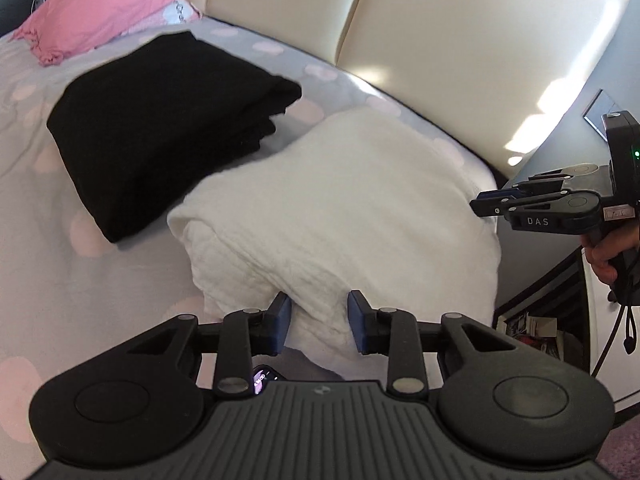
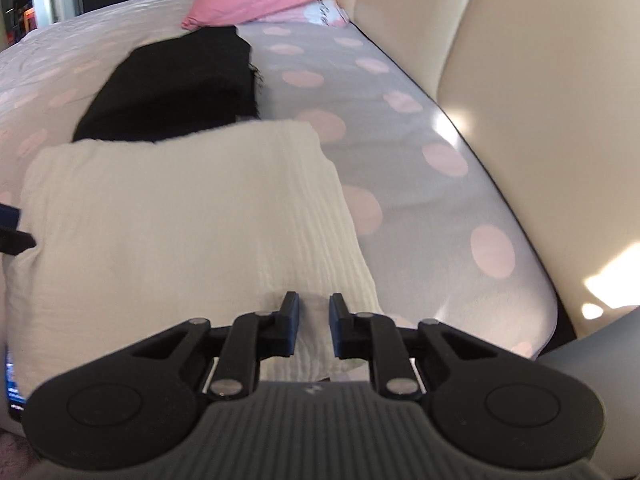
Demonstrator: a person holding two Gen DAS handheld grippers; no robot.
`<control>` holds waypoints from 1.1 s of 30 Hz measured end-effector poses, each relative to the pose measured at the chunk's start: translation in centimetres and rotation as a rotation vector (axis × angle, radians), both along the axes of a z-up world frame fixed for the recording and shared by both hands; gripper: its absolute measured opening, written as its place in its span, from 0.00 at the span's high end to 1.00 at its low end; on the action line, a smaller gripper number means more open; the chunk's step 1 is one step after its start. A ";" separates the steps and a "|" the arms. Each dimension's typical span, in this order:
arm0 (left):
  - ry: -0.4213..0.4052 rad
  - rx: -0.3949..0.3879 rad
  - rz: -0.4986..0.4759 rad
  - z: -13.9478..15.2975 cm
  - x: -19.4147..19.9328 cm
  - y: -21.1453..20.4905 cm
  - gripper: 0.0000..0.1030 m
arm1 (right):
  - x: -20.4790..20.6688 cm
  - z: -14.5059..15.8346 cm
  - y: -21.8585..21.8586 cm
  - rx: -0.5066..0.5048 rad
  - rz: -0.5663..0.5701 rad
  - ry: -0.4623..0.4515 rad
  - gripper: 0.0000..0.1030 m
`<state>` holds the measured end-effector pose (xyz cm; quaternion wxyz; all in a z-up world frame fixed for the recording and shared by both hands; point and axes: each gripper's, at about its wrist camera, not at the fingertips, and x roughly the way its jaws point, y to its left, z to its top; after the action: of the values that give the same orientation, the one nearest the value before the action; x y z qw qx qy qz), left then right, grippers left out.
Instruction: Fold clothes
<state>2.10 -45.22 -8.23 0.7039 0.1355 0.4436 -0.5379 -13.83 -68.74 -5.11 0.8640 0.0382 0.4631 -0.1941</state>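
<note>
Two folded garments lie on the bed: a black one toward the pink pillow, and a white one just beside it, nearer the cream headboard; the left gripper has its fingers parted with a bulge of the white garment's near edge between them; the right gripper stands likewise at the other edge, fingers narrowly apart around white cloth; whether either pinches, I cannot tell.
</note>
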 end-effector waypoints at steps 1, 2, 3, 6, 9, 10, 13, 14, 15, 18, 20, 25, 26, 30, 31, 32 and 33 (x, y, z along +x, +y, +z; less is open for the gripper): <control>0.006 0.008 -0.001 -0.5 0.2 -0.2 0.72 | 0.0 -0.5 -0.4 0.013 -0.011 -0.001 0.82; 0.015 0.017 -0.001 -1.0 0.3 -0.4 0.72 | -0.1 -0.8 -0.6 0.025 -0.017 -0.002 0.82; 0.026 0.027 -0.002 -1.5 0.5 -0.6 0.72 | -0.1 -1.1 -0.8 0.037 -0.022 -0.003 0.82; 0.065 0.035 0.013 -2.5 1.0 -0.7 0.70 | -0.2 -2.1 -1.5 0.073 -0.040 -0.007 0.82; 0.072 0.029 0.018 -2.8 1.2 -0.8 0.69 | -0.3 -2.7 -2.2 0.109 -0.062 -0.012 0.82; 0.063 0.030 0.015 -2.7 1.0 -0.8 0.69 | -0.3 -2.8 -2.5 0.122 -0.074 -0.015 0.82; 0.042 0.034 0.017 -2.0 0.6 -0.6 0.69 | -0.2 -2.7 -2.3 0.120 -0.096 -0.011 0.82; 0.043 0.028 0.022 -1.6 0.6 -0.3 0.69 | -0.2 -2.2 -1.8 0.113 -0.094 -0.020 0.81; 0.045 0.020 0.028 -1.1 0.5 0.1 0.69 | -0.2 -1.3 -1.1 0.103 -0.085 -0.040 0.81; 0.026 -0.022 0.041 1.0 0.4 1.9 0.69 | -0.4 1.4 1.2 0.074 -0.058 -0.100 0.78; -0.001 -0.059 0.043 2.8 0.1 3.4 0.69 | -0.5 3.3 2.7 0.055 -0.039 -0.140 0.65; -0.119 -0.166 0.055 8.2 -1.4 8.1 0.56 | -0.8 7.8 6.5 0.006 0.007 -0.240 0.56; -0.147 -0.193 0.065 9.3 -1.7 9.3 0.51 | -0.9 8.8 7.6 0.000 0.027 -0.271 0.50; -0.270 -0.281 0.119 13.1 -3.0 14.2 0.40 | -0.2 12.6 13.7 0.010 0.190 -0.374 0.42; -0.301 -0.295 0.136 13.9 -3.2 15.4 0.39 | 0.1 13.3 15.5 0.002 0.236 -0.388 0.38; -0.334 -0.305 0.150 14.6 -3.5 16.6 0.36 | 0.4 13.8 17.3 -0.010 0.282 -0.399 0.29; -0.373 -0.308 0.164 15.2 -3.8 17.8 0.32 | 0.6 14.2 19.0 -0.018 0.324 -0.412 0.24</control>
<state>-1.69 -27.41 6.94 0.8271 0.0874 0.2283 -0.5060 -13.23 -49.71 9.13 0.9601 -0.0054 0.2758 -0.0455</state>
